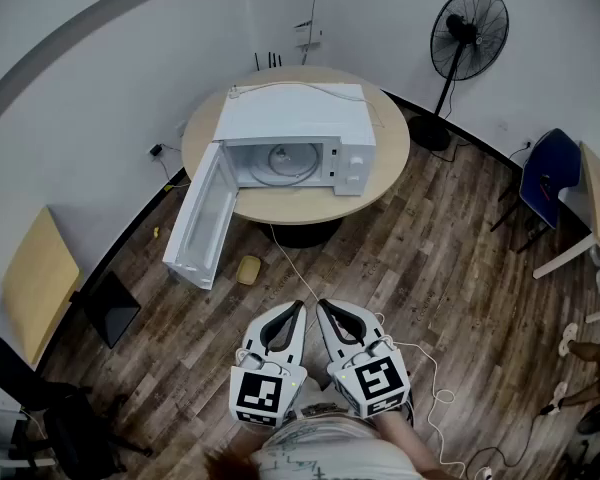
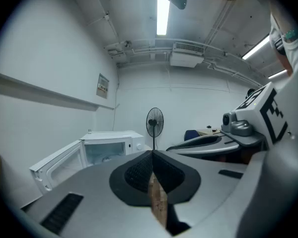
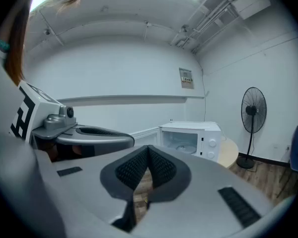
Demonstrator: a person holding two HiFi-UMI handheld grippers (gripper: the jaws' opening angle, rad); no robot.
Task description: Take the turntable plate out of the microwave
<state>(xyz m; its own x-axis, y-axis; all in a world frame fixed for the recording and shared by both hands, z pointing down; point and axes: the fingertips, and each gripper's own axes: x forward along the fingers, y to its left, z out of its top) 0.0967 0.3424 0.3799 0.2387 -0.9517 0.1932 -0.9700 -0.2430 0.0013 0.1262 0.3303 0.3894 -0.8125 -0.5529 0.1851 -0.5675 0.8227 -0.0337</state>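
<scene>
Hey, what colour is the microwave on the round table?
White; the microwave shows best in the head view, its door swung open.

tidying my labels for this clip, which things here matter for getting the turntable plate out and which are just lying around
For the job: microwave, open door, turntable plate inside it, left gripper and right gripper, both shut and empty.
Lying about: standing fan, blue chair, small yellow object on the floor.

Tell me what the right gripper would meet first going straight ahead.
Nothing near the right gripper; beyond open floor, probably the microwave's open door, though depth is unclear.
</scene>
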